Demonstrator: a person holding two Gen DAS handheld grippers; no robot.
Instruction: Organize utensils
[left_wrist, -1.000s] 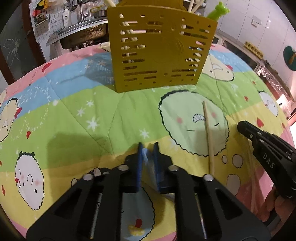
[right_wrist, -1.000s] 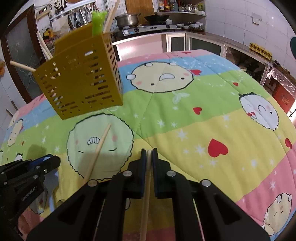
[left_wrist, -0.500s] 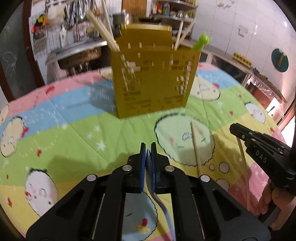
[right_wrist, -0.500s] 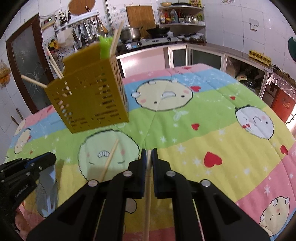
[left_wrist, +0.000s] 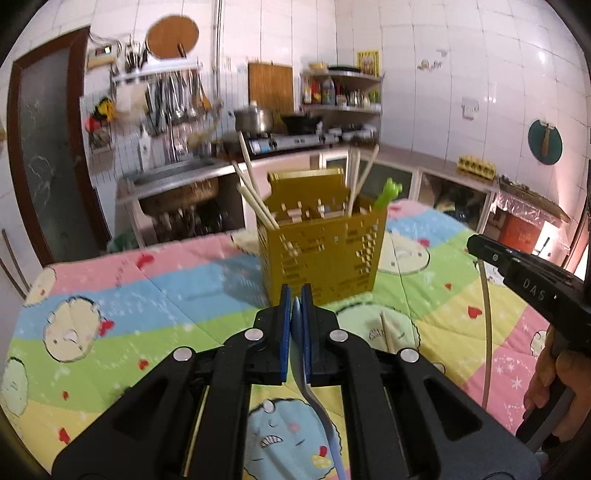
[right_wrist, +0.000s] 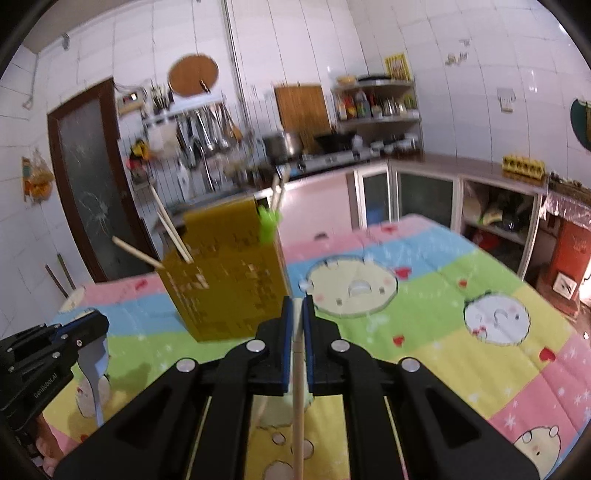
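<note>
Left wrist view: the right gripper (left_wrist: 476, 243) enters from the right edge, and its black body carries the raised letters "DAS". The left gripper (left_wrist: 296, 295) is clenched on a pale blue spoon (left_wrist: 314, 398); the blue pads pinch the thin end of its handle, and its long axis runs back toward the camera and slightly right, sagging below the jaws above the cartoon-print cloth (left_wrist: 110, 295). Ahead stands a yellow slotted utensil basket (left_wrist: 321, 254), upright on the cloth, with several wooden chopsticks (left_wrist: 255, 203) leaning out of it to the left and right and a green frog-topped utensil (left_wrist: 386, 194) at its right corner. A loose chopstick (left_wrist: 386, 328) lies flat on the cloth in front of the basket, its long axis pointing roughly toward the basket. Under the right gripper hangs a pale stick, nearly vertical.

Right wrist view: the left gripper (right_wrist: 94, 323) shows at the lower left, and its side reads "GenRobot.AI". The spoon (right_wrist: 94, 373) dangles from it, bowl up by the jaws, handle down. The right gripper (right_wrist: 297, 304) is clamped on a held chopstick (right_wrist: 299, 406); its light wooden shaft runs from between the pads straight back toward the camera. The basket (right_wrist: 229, 280) is just beyond the fingertips, to their left.
</note>
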